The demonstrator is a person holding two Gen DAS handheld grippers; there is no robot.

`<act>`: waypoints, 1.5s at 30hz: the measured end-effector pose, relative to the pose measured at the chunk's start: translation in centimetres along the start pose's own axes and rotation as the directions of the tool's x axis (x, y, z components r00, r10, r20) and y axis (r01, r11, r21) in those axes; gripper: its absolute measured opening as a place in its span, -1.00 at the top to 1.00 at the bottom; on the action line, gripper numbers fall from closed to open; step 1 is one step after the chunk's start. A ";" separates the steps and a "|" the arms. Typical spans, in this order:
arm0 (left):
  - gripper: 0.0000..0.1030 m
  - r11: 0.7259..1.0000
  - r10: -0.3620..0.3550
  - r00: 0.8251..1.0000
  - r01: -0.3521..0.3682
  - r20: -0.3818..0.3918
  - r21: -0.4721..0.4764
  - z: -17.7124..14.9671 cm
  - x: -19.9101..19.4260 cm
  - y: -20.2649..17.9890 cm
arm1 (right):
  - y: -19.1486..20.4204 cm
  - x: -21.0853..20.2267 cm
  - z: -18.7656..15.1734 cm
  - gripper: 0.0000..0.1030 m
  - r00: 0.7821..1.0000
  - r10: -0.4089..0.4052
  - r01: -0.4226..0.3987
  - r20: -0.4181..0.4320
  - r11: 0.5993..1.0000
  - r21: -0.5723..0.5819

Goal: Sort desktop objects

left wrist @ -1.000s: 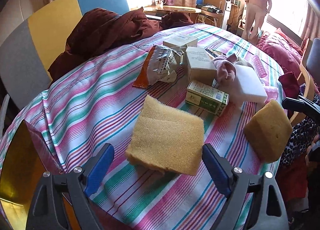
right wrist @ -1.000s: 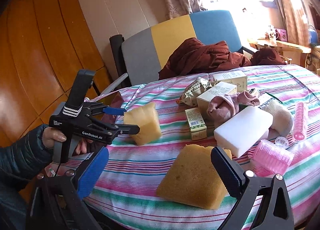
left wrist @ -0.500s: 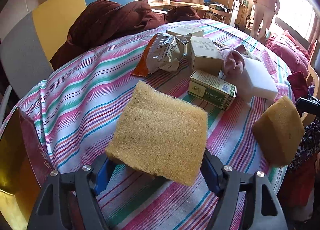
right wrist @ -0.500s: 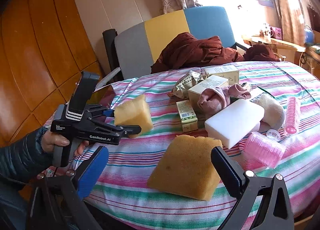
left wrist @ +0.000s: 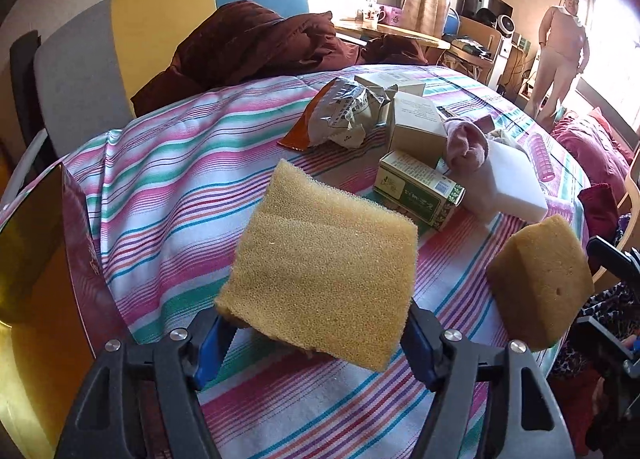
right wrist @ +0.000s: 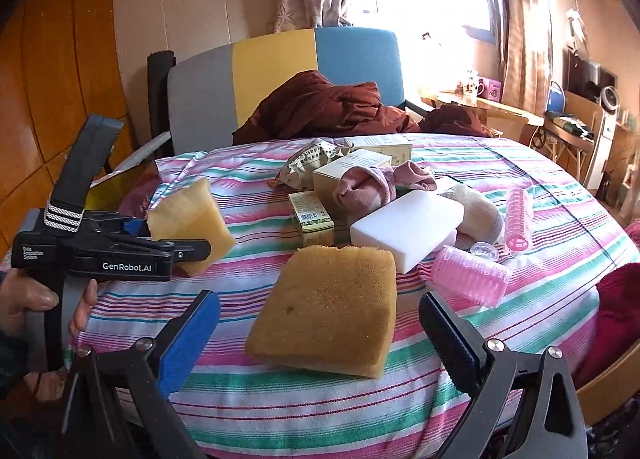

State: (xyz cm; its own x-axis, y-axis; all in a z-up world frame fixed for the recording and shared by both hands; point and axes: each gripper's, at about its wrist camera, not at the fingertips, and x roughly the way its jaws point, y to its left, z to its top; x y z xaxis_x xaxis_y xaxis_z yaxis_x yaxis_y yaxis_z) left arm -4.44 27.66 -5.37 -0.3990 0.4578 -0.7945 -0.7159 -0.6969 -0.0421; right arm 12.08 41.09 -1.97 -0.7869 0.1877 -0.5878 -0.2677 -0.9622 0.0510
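Left gripper (left wrist: 316, 333) is clamped on a yellow sponge (left wrist: 324, 279), held tilted above the striped tablecloth (left wrist: 160, 195). Right gripper (right wrist: 320, 331) is spread around a second sponge (right wrist: 328, 311) lying flat. Both seem light, soft and compressible; side edges are best pinched.

Left tongs (left wrist: 316, 343) clamped on yellow sponge (left wrist: 324, 279) above striped tablecloth (left wrist: 168, 195).

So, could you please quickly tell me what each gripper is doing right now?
Left gripper: closed on a yellow sponge, lifted off the table.
Right gripper: open, fingers either side of a second sponge lying on the striped tablecloth.
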 end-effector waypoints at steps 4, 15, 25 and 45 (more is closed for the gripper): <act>-0.46 1.000 0.005 1.000 -0.005 0.007 -0.004 -0.4 -0.1 -0.4 | 0.5 1.3 -0.8 -0.77 0.999 -0.051 0.051 -0.012 0.999 -0.011; -0.44 1.000 0.005 1.000 -0.005 0.027 -0.012 -0.9 -0.5 -0.8 | -0.5 1.9 -1.0 -0.48 0.999 -0.014 0.015 -0.038 1.000 0.027; -0.42 0.999 -0.016 0.998 0.018 0.058 -0.043 -2.3 -2.4 -1.1 | -0.2 0.9 -0.4 -0.45 0.999 0.037 -0.036 -0.027 0.998 0.042; -0.42 0.957 0.159 0.969 -0.104 0.189 -0.272 -5.1 -13.5 8.0 | 10.2 1.7 5.2 -0.45 0.954 0.300 -0.297 0.011 0.950 -0.101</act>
State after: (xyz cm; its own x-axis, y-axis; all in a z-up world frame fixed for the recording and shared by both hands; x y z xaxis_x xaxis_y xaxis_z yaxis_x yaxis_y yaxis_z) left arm -1.81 13.04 1.93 -0.6083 0.4373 -0.6624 -0.4875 -0.8644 -0.1230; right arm 5.19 32.63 1.73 -0.8370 -0.1071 -0.5366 0.0357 -0.9893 0.1418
